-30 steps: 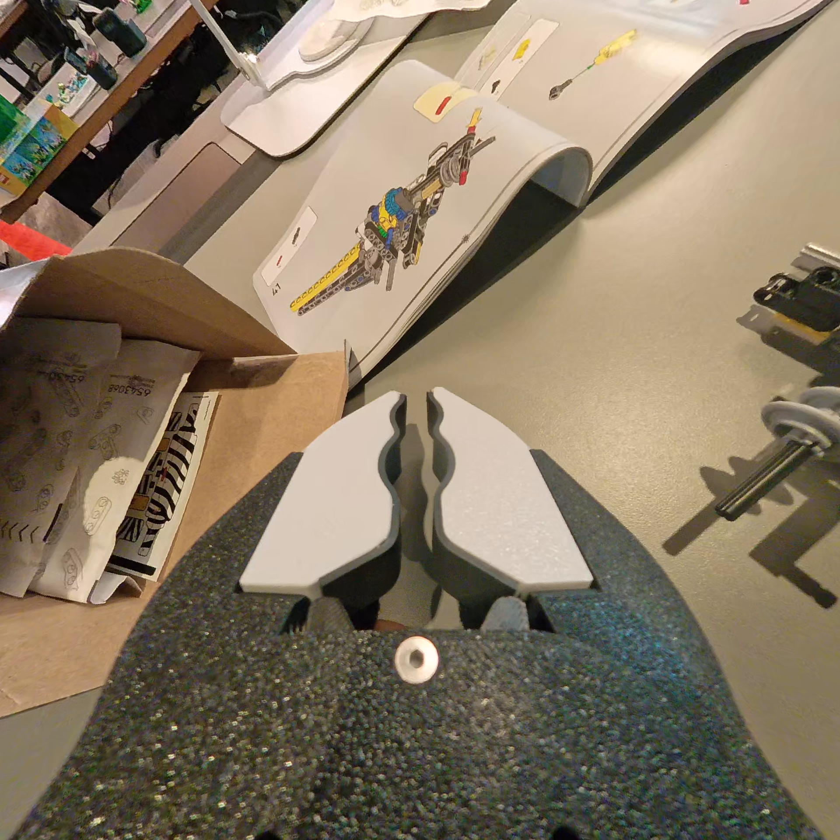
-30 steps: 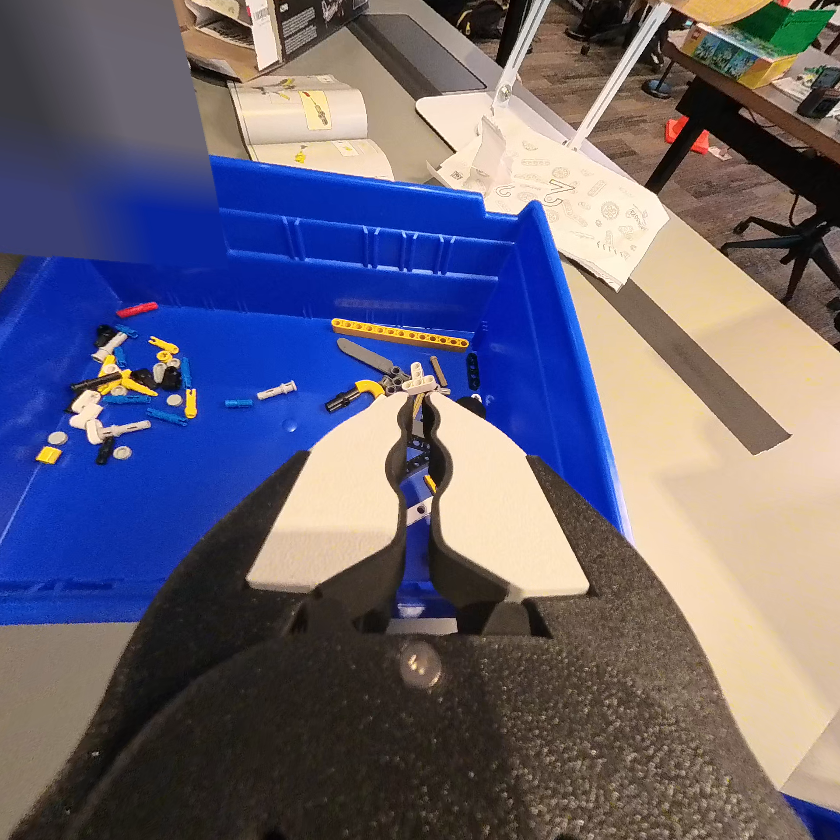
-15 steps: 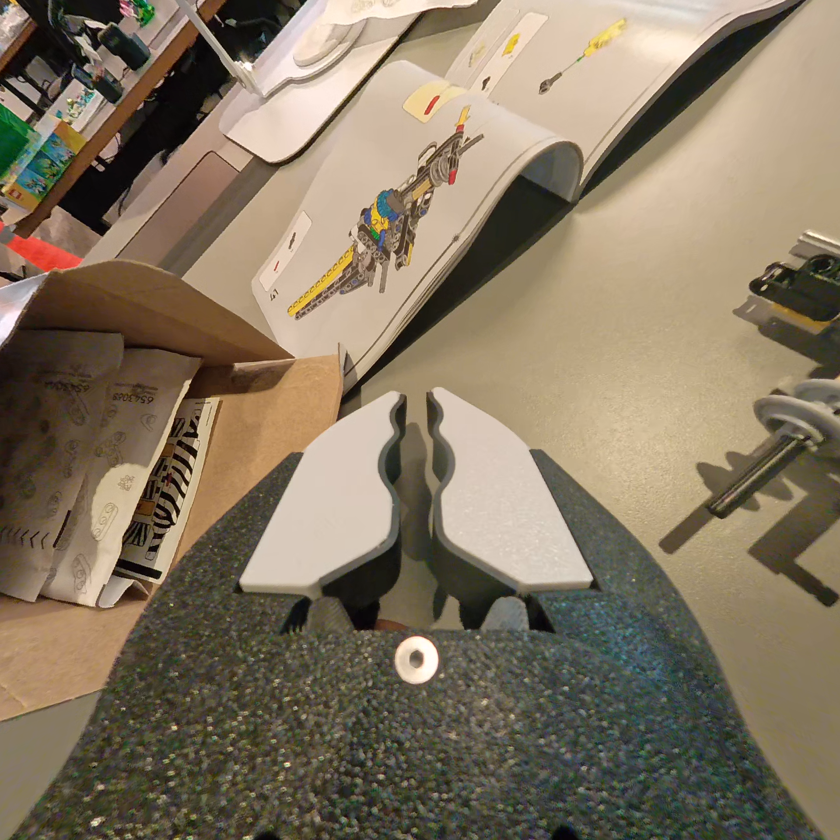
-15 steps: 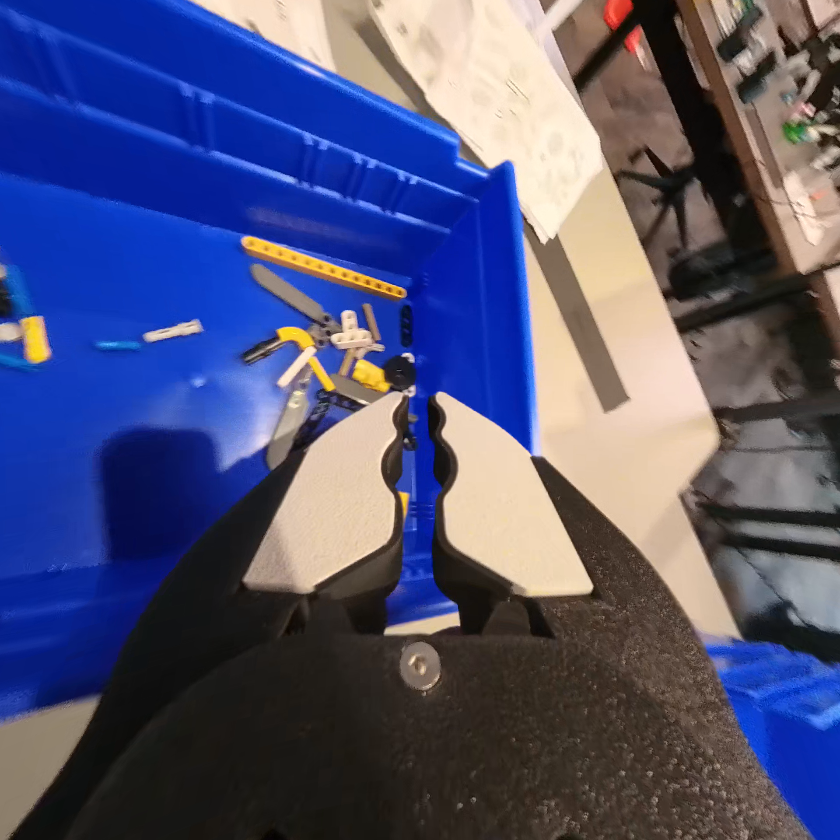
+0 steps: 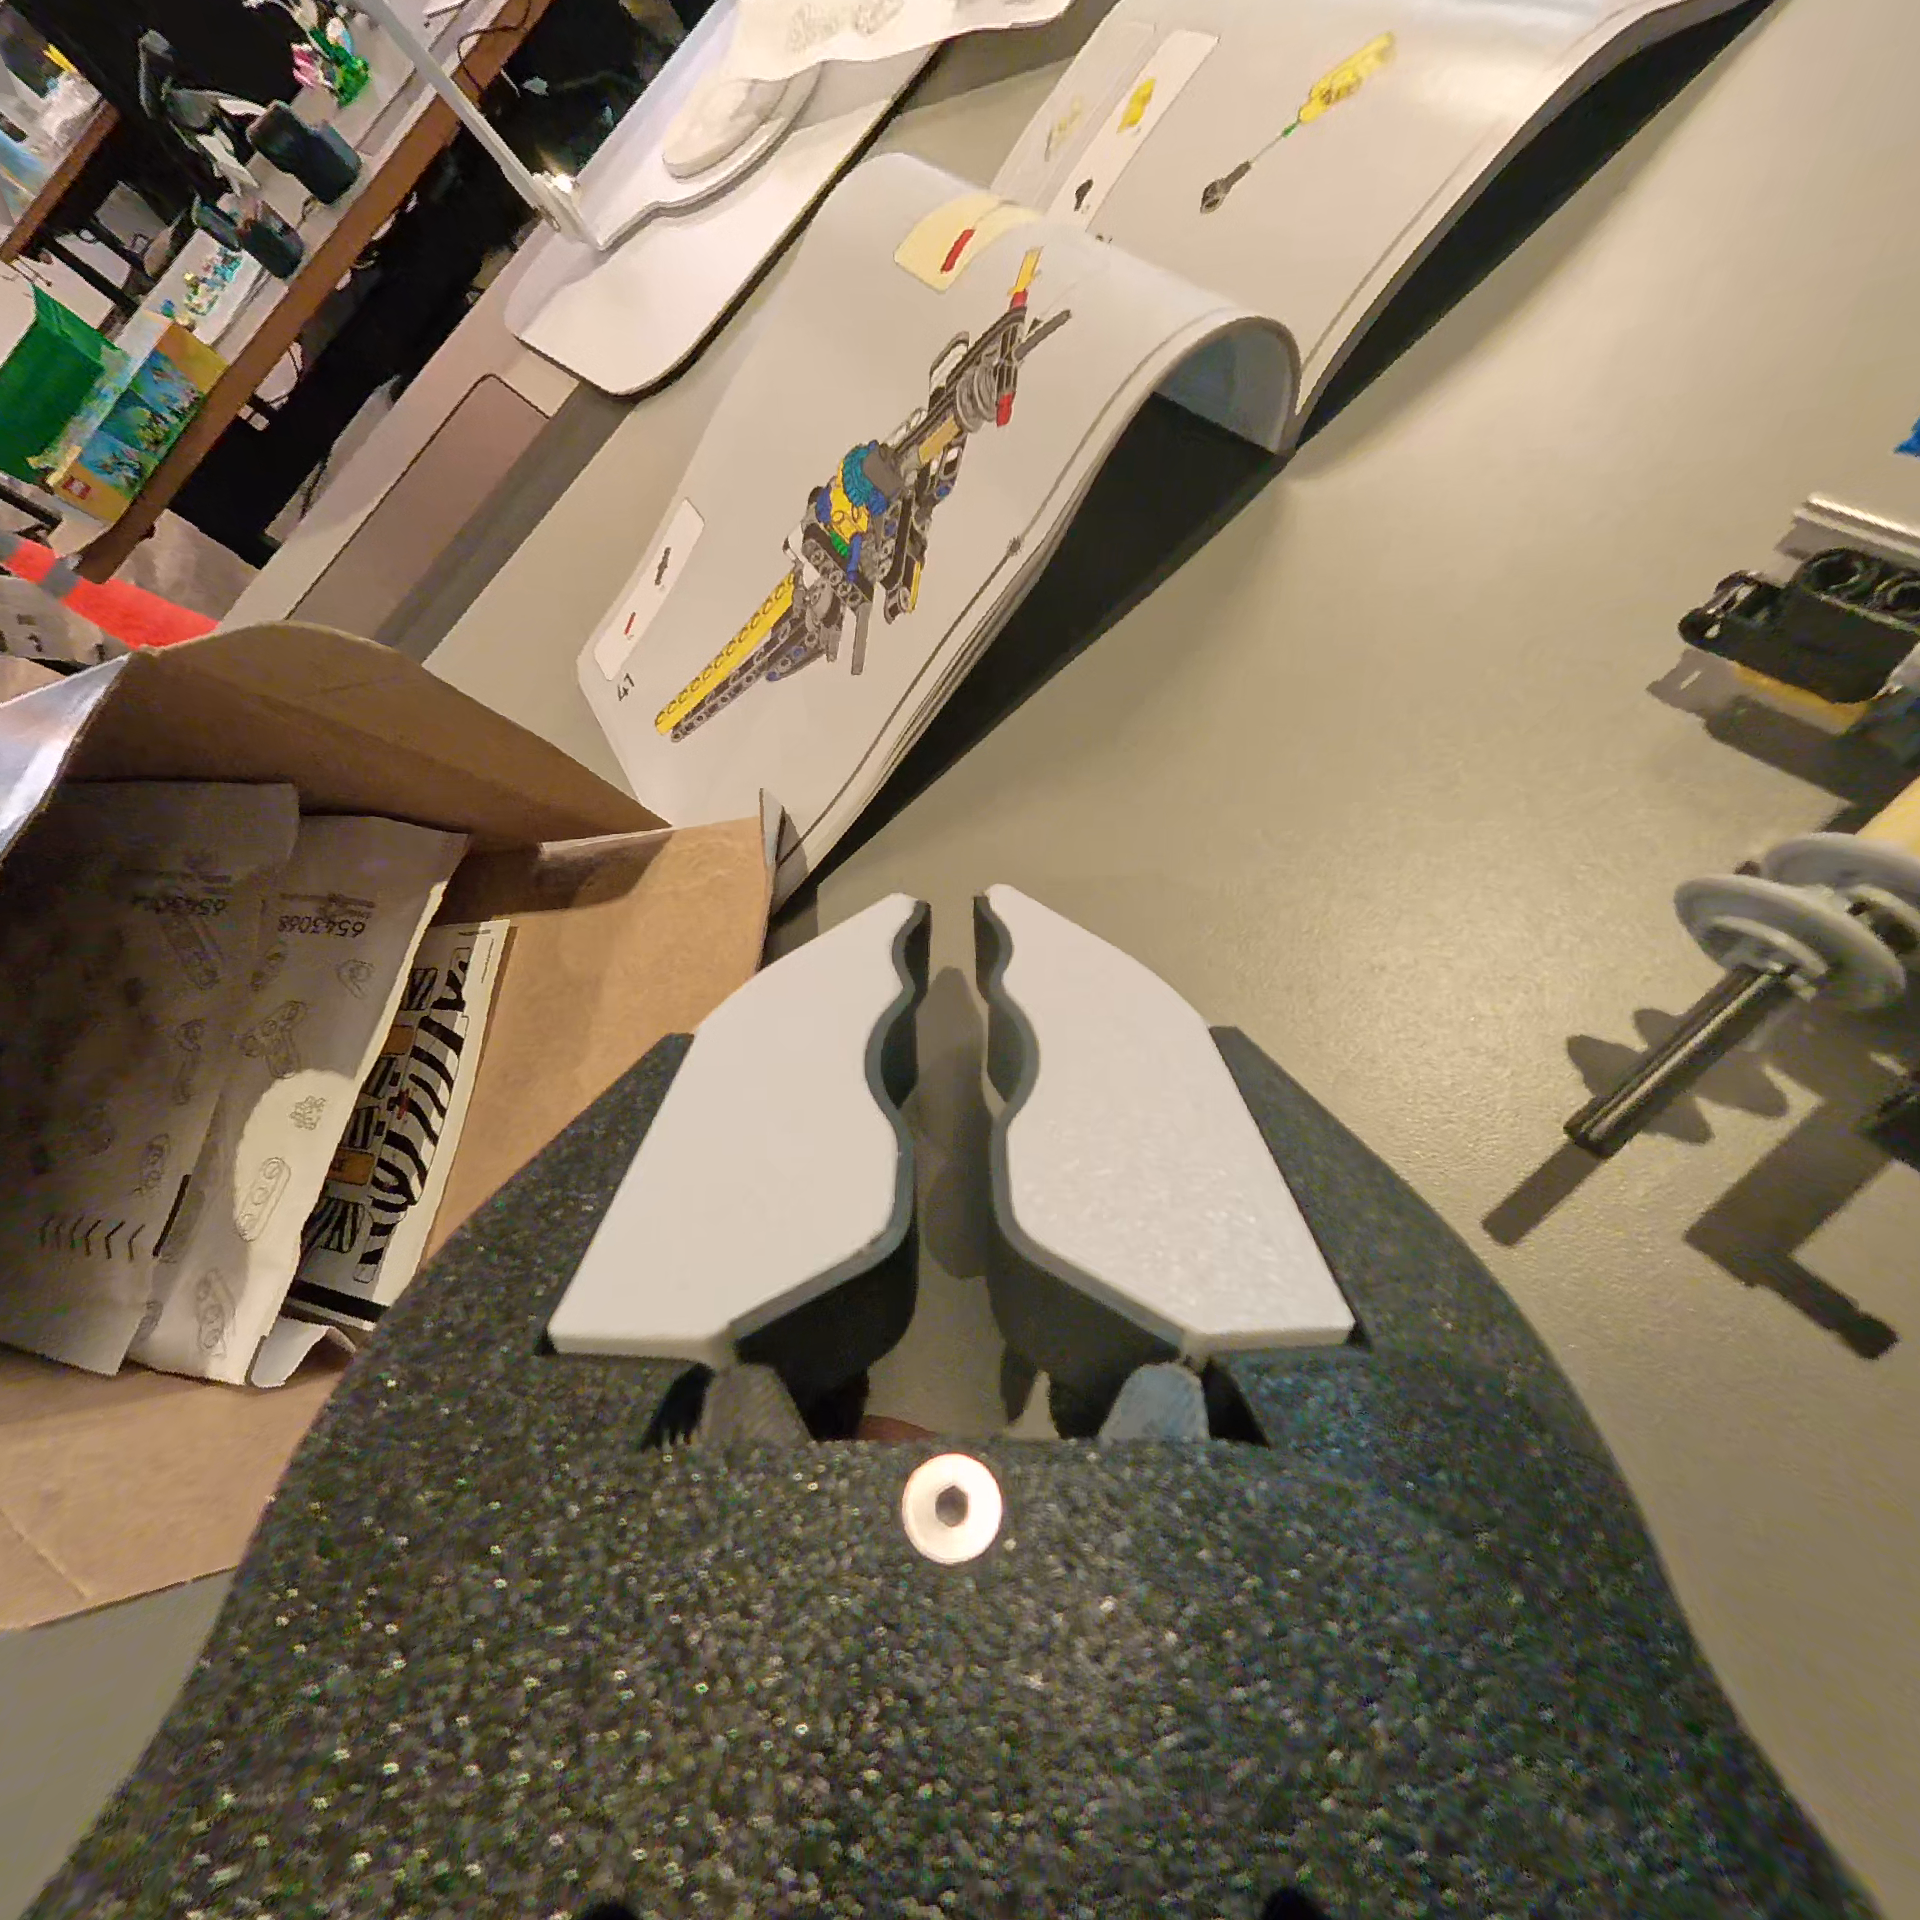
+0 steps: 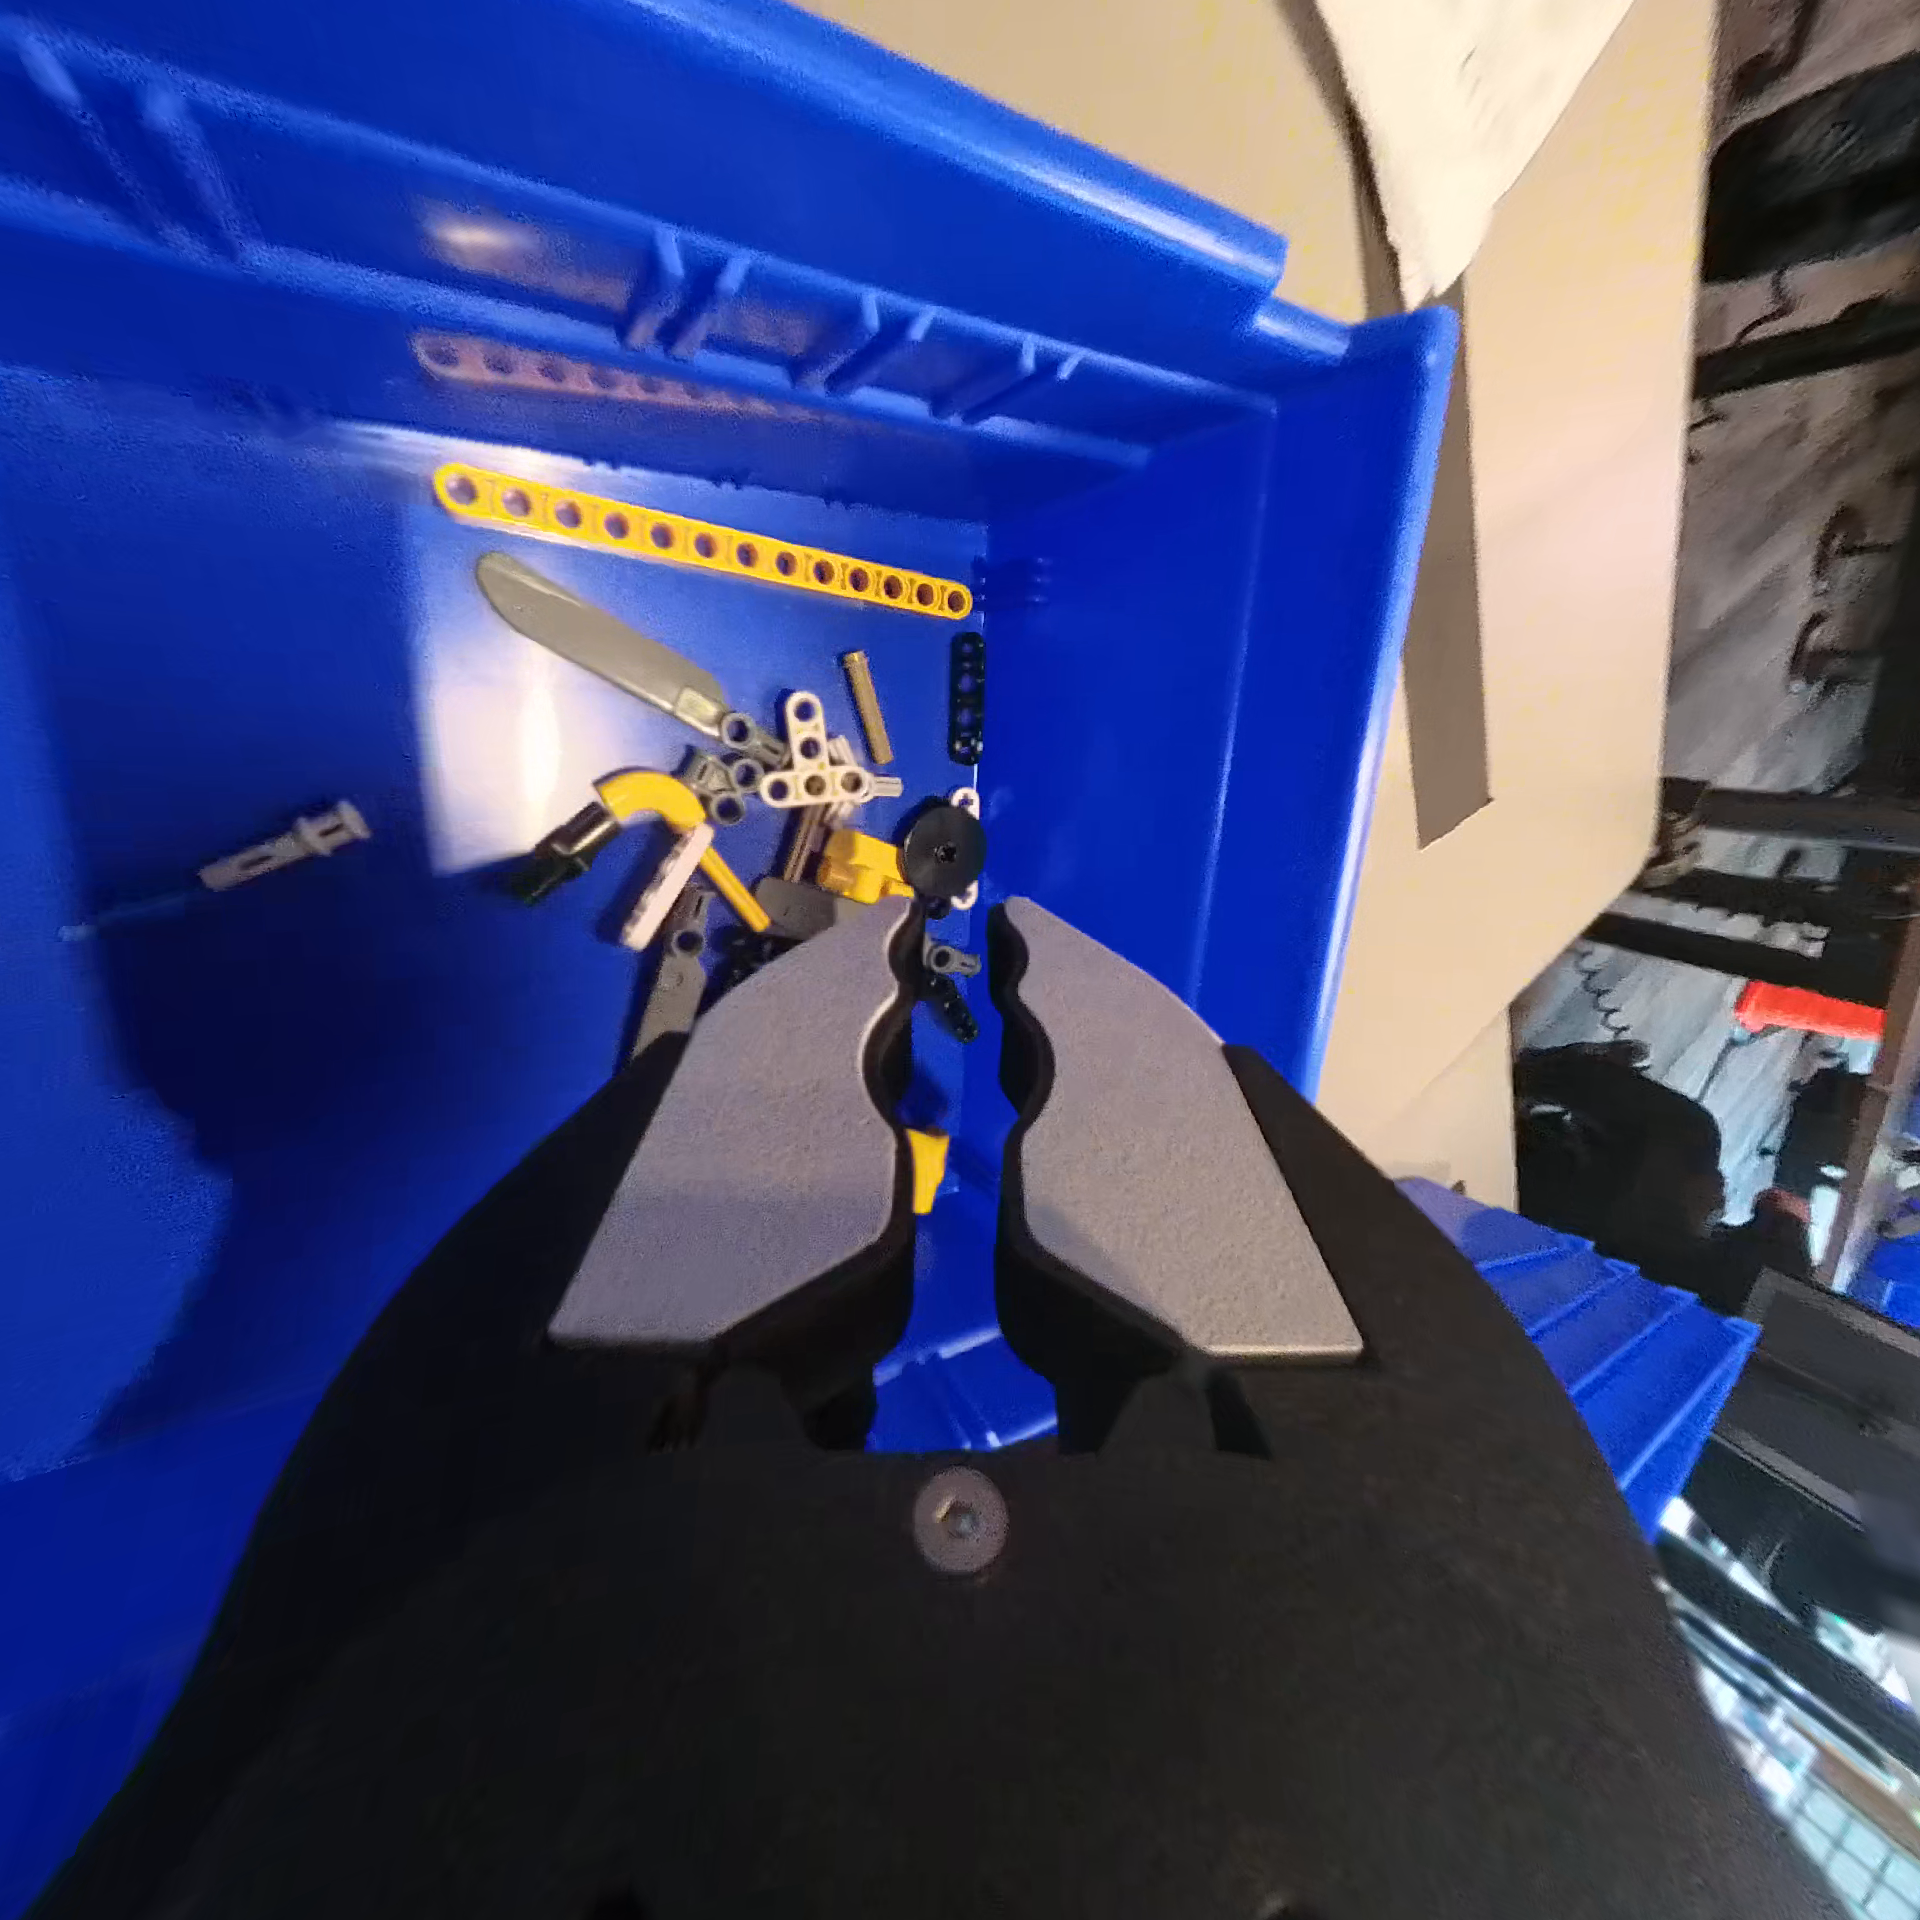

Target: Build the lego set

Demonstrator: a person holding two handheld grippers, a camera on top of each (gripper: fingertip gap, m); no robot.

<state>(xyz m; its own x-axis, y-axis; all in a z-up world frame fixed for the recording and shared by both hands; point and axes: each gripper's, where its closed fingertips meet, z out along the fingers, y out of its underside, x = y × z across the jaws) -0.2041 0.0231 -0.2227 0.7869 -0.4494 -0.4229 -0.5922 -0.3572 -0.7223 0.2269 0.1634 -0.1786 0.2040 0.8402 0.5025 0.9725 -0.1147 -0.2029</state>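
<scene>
My left gripper (image 5: 953, 902) is shut and empty, low over the grey table beside the open instruction booklet (image 5: 883, 499). A partly built model with grey discs on a black axle (image 5: 1766, 956) lies to its right. My right gripper (image 6: 953, 907) is slightly open and empty, inside the blue bin (image 6: 1195, 644) near its right wall. Just past its tips lies a pile of loose pieces: a black round piece (image 6: 942, 850), a yellow piece (image 6: 857, 862), a white T-shaped piece (image 6: 810, 764), a curved yellow piece (image 6: 649, 805), a grey blade (image 6: 603, 649) and a long yellow beam (image 6: 707, 545).
A brown cardboard box (image 5: 582, 966) with paper bags (image 5: 156, 1039) and a striped sticker sheet sits left of the left gripper. A white lamp base (image 5: 675, 260) stands behind the booklet. A second blue bin (image 6: 1621, 1382) and a white sheet (image 6: 1507, 125) lie right of the bin. Left tips to right tips: about 45 centimeters. The white T-shaped piece (image 6: 810, 764) lies some 5 centimeters from my right tips, 45 centimeters from my left tips. The grey blade (image 6: 603, 649) is closer to my right gripper, around 8 centimeters from its tips; the left tips are 40 centimeters off.
My right gripper has swung right and down into the bin's right corner, close to the pile of pieces, and its fingers have parted a little. My left gripper has barely moved.
</scene>
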